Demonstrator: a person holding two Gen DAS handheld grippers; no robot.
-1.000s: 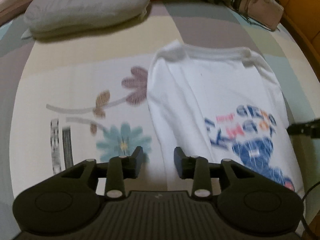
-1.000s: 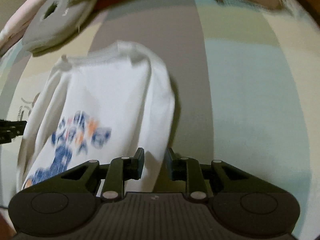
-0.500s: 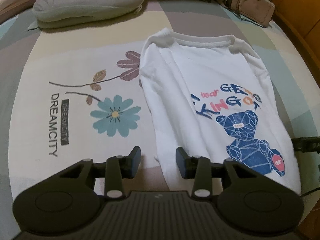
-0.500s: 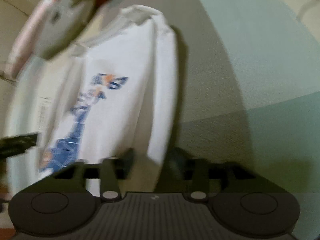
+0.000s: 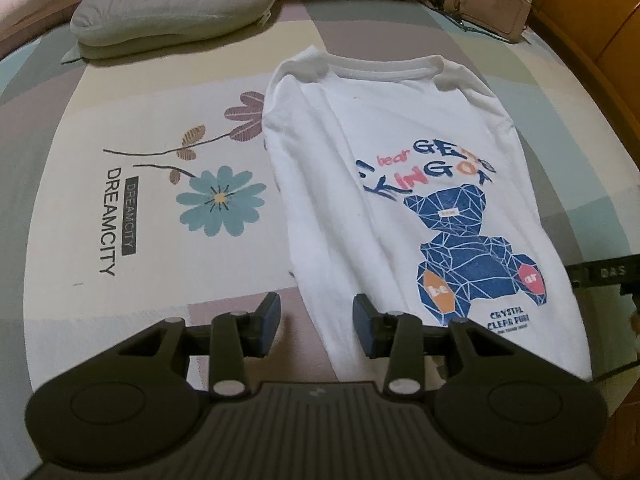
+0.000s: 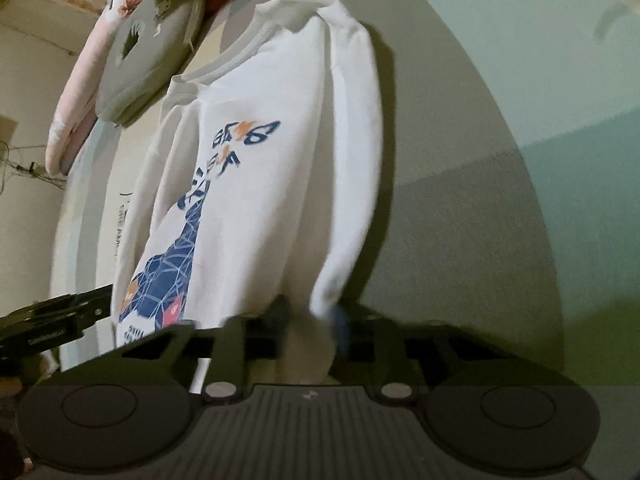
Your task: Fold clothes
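Left wrist view: the white T-shirt [image 5: 384, 184] lay face up on the bed [image 5: 140, 304], collar toward the grey pillow [image 5: 176, 12], both long sides already turned in so it formed a narrow strip. The left claw [image 5: 316, 322] hovered at the shirt's near left hem corner with its fingers apart and nothing between them. A second earlier this view was smeared by motion and the claw sat further to the left of the shirt; it had since steadied and closed on that corner. The tip of the right claw [image 5: 604, 274], marked with letters that looked like "DAS", showed just beyond the shirt's right edge. Readable print on the shirt: "bear", "KING", "be" and "ar" on the bear's paws, "CRYSTAL CLEAR" below it. The bedsheet beside the shirt read "DREAMCITY" twice, next to a blue flower [image 5: 220, 200].

Right wrist view: the camera had rolled hard over half a second, so the shirt [image 6: 272, 184] now ran up the frame. The right claw [image 6: 312, 322] stood at the near hem with white cloth between its blurred fingers; whether it was clamped, I cannot tell. Both claws at the hem suggests, in my judgement, a lengthwise fold toward the collar was being set up.
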